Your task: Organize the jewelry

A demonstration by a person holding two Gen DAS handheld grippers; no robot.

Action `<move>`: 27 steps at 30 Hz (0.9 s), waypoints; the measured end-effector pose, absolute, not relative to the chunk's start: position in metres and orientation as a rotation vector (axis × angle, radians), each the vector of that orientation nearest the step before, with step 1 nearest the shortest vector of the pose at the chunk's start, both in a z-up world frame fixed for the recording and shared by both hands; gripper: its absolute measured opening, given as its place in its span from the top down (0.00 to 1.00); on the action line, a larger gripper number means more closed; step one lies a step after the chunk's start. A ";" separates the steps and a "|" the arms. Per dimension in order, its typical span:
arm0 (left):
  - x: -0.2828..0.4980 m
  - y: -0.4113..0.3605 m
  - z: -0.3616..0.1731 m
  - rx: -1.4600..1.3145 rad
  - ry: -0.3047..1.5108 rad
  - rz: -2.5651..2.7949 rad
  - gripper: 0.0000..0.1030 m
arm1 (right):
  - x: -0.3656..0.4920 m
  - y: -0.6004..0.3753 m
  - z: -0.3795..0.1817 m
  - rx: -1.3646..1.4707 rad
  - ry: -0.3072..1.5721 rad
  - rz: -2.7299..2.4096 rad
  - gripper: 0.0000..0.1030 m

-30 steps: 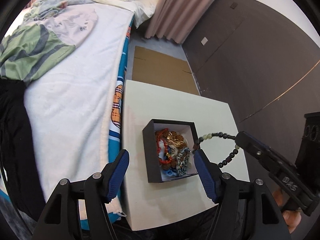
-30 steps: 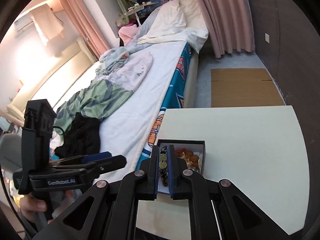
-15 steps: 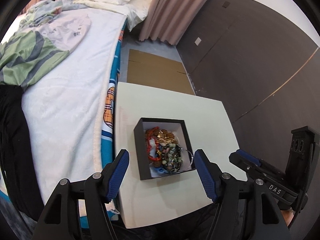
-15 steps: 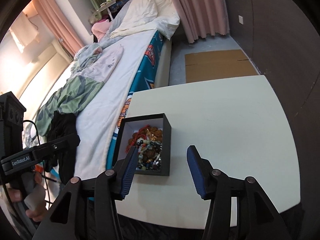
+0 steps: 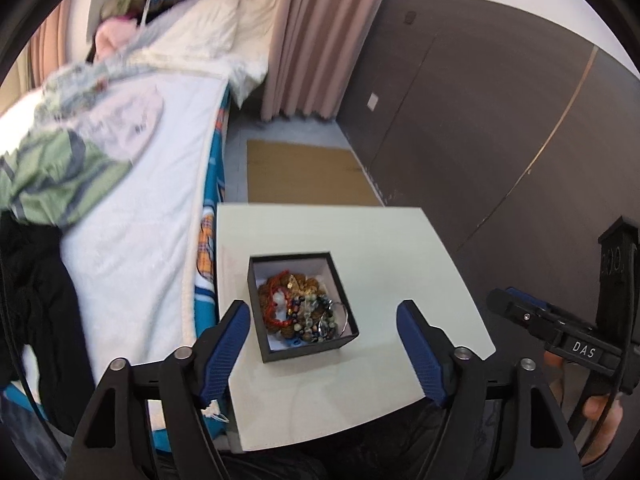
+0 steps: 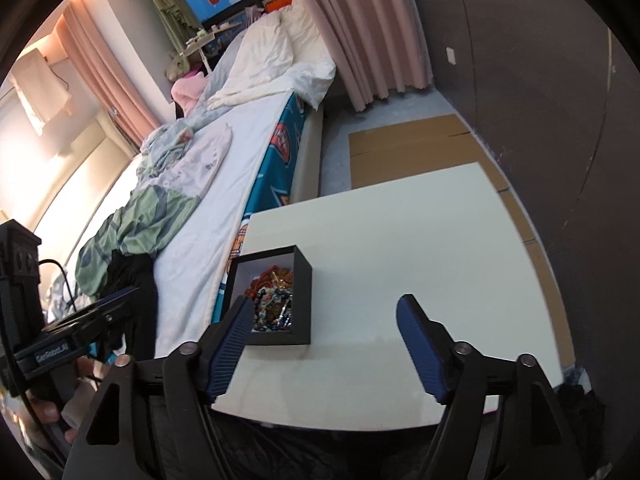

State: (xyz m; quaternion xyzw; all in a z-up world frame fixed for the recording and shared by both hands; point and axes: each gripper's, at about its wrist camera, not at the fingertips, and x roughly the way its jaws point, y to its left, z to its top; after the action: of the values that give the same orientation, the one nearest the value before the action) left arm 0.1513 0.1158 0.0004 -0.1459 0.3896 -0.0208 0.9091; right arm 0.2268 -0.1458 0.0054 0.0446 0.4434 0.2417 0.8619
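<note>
We see the white table [image 6: 400, 240] bare on its far and right parts, so a gripper could pass there. The black box [image 6: 302, 300] stands near the left edge, the bed [image 6: 208, 224] seemingly pressed alongside; a dark wall [image 5: 480, 140] closes the right.

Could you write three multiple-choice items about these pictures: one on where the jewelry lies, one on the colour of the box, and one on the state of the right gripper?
1. Where is the jewelry?
A. spread on the bed
B. heaped inside the box
C. hanging from the left gripper

2. What colour is the outside of the box?
A. black
B. red
C. green

3. What is between the fingers of the right gripper?
A. a bead bracelet
B. the box lid
C. nothing

Answers:
1 B, the beads and chains lie in a heap within the box walls.
2 A, the outer walls are black and the lining is white.
3 C, its blue fingers are opening over the bare table.
</note>
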 end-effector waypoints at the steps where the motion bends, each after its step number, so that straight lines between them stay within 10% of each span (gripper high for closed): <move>1: 0.147 0.112 0.005 -0.281 0.787 -0.040 0.18 | 0.225 -0.148 0.007 0.094 0.925 0.506 0.19; 8: 0.109 0.090 0.034 -0.199 0.665 0.003 0.04 | 0.199 -0.166 0.027 0.096 0.851 0.498 0.02; 27: 0.021 0.057 0.062 -0.117 0.483 0.018 0.00 | 0.118 -0.200 0.066 0.076 0.684 0.514 0.01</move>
State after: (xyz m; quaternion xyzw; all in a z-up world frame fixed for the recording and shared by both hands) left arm 0.0213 0.0575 0.0619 -0.0577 0.2390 0.0088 0.9693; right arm 0.1185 -0.1995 0.0665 0.0371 0.3315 0.2490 0.9093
